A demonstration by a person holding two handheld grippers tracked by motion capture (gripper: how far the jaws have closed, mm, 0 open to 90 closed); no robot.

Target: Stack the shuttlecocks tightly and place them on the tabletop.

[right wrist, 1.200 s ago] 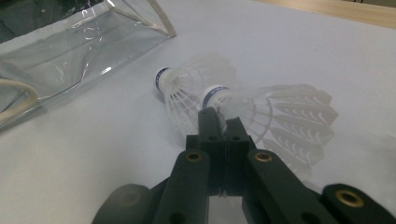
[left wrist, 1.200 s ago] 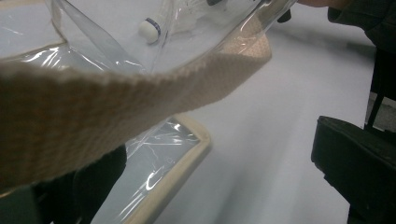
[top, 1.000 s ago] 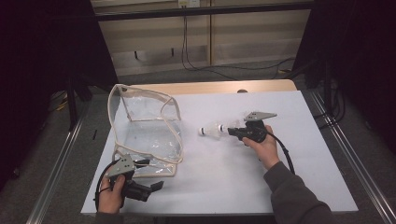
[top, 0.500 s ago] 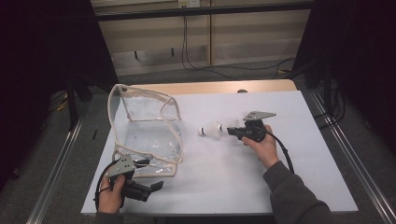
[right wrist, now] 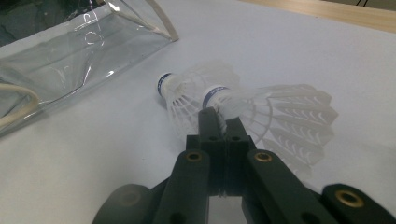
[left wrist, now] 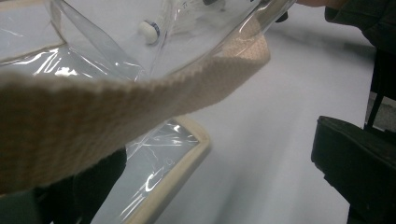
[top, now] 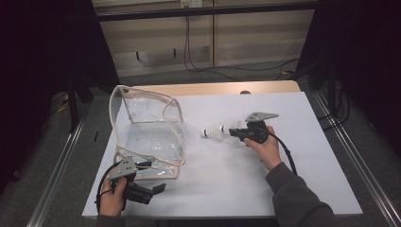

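Two white shuttlecocks (right wrist: 187,93) lie together on the white table (top: 227,179), one cork tucked against the other's feather skirt; in the high view the shuttlecocks (top: 215,131) sit mid-table. My right gripper (right wrist: 217,116) is shut on the feather skirt of one shuttlecock, and the right gripper (top: 232,132) points left toward a clear plastic bag (top: 146,132) with beige trim. Near the table's front left corner my left gripper (top: 158,189) is by the bag's near corner. In the left gripper view its jaws stand apart, and the bag's beige strap (left wrist: 116,102) drapes across the left gripper (left wrist: 215,186), over one jaw.
The bag stands open at the left half of the table, its mouth facing right. A wooden strip (top: 213,88) runs along the table's far edge. Metal rails (top: 350,156) flank both sides. Bare tabletop spreads at the front and right.
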